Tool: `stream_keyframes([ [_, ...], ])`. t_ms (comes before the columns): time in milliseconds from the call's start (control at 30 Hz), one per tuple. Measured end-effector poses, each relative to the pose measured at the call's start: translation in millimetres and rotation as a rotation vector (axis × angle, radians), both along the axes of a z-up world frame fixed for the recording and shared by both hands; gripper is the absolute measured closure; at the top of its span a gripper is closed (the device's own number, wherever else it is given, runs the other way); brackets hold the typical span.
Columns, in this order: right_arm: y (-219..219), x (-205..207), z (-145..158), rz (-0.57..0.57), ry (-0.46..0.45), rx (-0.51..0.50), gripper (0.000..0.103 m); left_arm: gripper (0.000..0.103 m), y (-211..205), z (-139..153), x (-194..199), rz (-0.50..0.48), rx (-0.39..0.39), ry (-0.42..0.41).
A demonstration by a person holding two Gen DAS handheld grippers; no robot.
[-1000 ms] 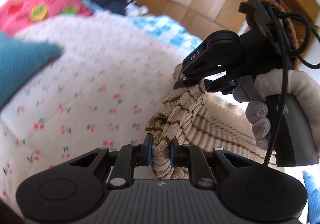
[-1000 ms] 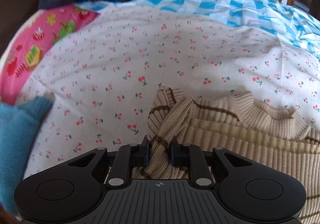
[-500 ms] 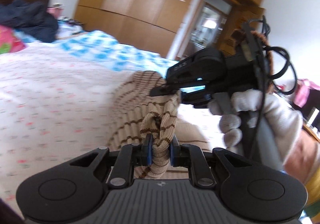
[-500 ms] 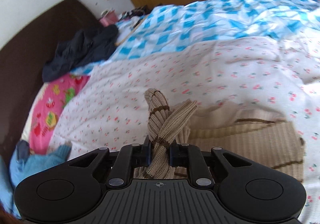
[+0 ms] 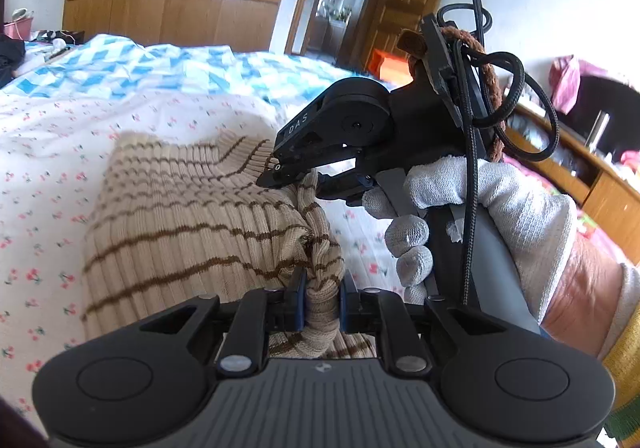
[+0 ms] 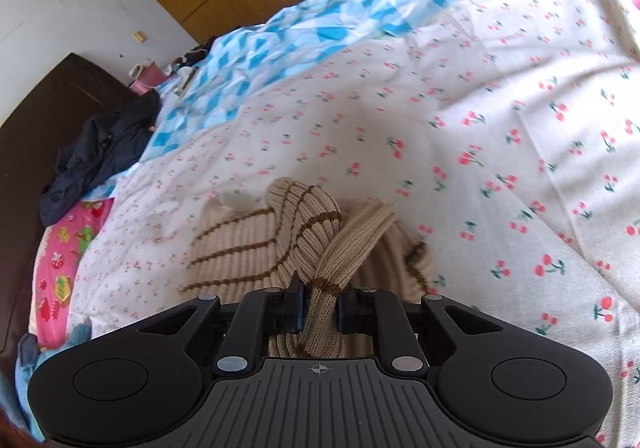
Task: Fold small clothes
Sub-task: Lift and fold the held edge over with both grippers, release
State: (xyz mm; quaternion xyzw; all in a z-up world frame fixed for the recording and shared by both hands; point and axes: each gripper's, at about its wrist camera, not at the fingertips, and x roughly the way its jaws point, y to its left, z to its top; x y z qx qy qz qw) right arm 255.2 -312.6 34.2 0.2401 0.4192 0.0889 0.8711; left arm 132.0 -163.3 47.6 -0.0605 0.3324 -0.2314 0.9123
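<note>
We are clenching the left hand-held gripper and right hand-held gripper on bunched edges of the striped beige sweater, which is draping above the cherry-print bed.

Beige ribbed sweater — brown stripes, bunched, partly lifted

The striped sweater now lies stretched out ahead of the left gripper, where a second ago only a bunched fold rose from its jaws. The right gripper has swung further ahead of it. From the right gripper's side, the sweater's body has shifted from its right to its left, and the cherry-print sheet fills the right.
</note>
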Motion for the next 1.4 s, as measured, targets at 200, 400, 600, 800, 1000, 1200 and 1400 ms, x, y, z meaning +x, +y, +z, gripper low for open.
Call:
stream_keyframes([
  [200, -15.9, -1.2, -19.5, -0.002, 0.019, 0.056, 0.083, 0.082, -9.8, -7.5, -1.9, -0.032, 0.053, 0.026],
  [400, -22.8, -24.8, -7.7, -0.024, -0.026, 0.054, 0.079, 0.068, 4.2, 2.7, -26.6, -0.077, 0.053, -0.002],
  [600, -27.0, -78.4, 13.6, -0.034, -0.093, 0.041, 0.078, 0.061, 34.4, 19.4, -55.2, -0.068, 0.019, -0.021],
  [800, -2.1, -127.9, 15.8, 0.091, -0.085, 0.059, 0.078, 0.061, 59.0, 17.2, -53.0, 0.015, 0.094, -0.038],
  [1000, 17.1, -131.0, -6.8, 0.137, -0.010, -0.011, 0.081, 0.061, 68.6, 17.8, -41.1, 0.062, 0.139, -0.062],
  [1200, -9.3, -150.6, -2.0, 0.079, -0.009, -0.073, 0.103, 0.058, 63.8, 11.4, -28.8, 0.052, 0.160, -0.084],
  [1400, -30.3, -162.1, -13.0, -0.002, 0.010, 0.018, 0.094, 0.058, 51.8, -20.8, -9.0, 0.010, 0.237, -0.005],
])
